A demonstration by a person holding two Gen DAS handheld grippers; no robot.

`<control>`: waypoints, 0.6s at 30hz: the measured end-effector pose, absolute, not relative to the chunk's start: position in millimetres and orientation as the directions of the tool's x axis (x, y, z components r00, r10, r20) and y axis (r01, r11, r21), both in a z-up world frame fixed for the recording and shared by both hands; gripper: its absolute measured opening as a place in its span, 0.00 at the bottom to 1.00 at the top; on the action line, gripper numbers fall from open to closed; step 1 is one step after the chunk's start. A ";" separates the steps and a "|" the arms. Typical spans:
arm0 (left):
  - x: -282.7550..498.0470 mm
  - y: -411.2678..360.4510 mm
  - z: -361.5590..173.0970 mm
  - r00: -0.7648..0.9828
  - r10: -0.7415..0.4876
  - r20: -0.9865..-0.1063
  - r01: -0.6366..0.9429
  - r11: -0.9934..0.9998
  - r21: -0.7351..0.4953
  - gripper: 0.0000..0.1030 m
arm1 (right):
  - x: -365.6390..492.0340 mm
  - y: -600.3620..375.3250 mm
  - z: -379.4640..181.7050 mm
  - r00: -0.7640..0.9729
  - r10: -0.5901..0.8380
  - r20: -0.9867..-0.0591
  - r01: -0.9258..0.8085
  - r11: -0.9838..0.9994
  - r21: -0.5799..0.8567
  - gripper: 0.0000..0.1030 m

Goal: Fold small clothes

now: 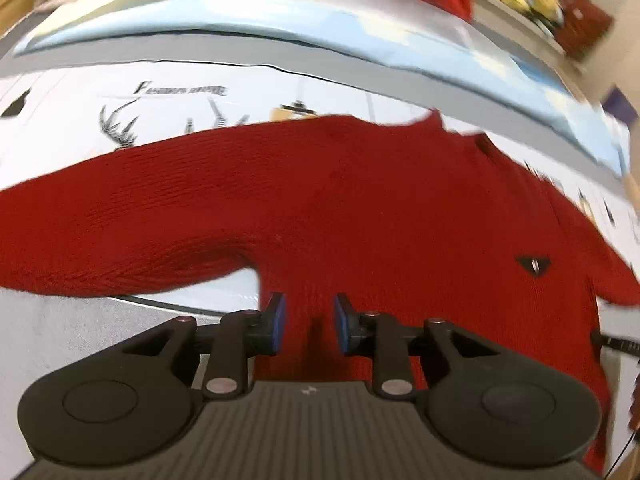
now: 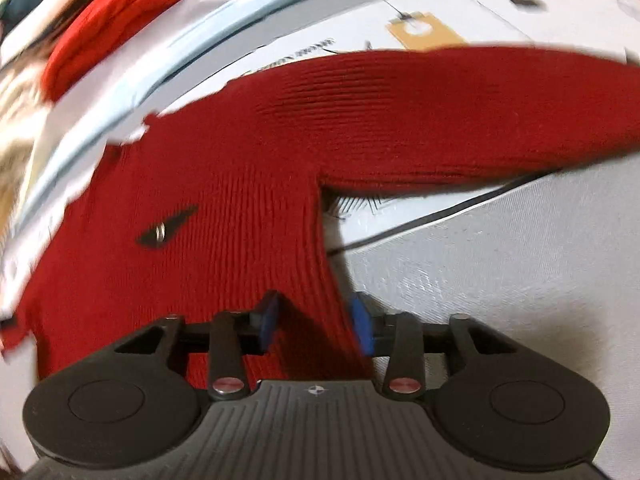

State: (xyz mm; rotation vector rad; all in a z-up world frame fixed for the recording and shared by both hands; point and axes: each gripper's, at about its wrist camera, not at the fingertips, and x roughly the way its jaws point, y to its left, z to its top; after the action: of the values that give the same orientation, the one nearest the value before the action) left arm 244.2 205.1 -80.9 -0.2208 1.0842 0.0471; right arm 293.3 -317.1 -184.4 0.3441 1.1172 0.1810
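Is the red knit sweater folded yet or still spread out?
Spread, not yet folded. The red sweater lies open on the printed sheet: in each wrist view a sleeve stretches sideways from the body.

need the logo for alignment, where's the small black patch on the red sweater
In the left wrist view the black patch sits on the red sweater, right of centre; in the right wrist view, left of centre.

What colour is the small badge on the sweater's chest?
Black, with a silver ring at its centre. The badge on the sweater shows best in the right wrist view.

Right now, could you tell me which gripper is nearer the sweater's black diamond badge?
Right. The right gripper holds the red sweater close by the black diamond badge; the left gripper sits farther off, across the body.
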 end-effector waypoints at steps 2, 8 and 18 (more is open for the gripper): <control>238.7 193.6 -78.8 0.459 -0.085 -0.885 -0.095 0.985 -0.144 0.27 | 284.4 -324.6 -181.8 0.430 0.283 -0.857 0.049 0.941 0.336 0.08; 225.4 152.8 -85.3 0.377 -0.124 -0.918 0.077 0.992 -0.102 0.32 | 257.9 -338.7 -168.5 0.425 0.234 -0.875 0.075 0.954 0.291 0.16; 197.3 123.6 -93.8 0.326 -0.109 -0.939 0.201 0.979 -0.044 0.32 | 219.8 -325.2 -172.3 0.307 0.332 -0.892 -0.131 0.943 0.305 0.14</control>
State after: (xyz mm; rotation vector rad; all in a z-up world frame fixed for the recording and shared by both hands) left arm 197.3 123.6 -93.8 0.0861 1.2222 -0.2037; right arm 219.8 -325.2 -172.3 0.1879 1.2222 0.3085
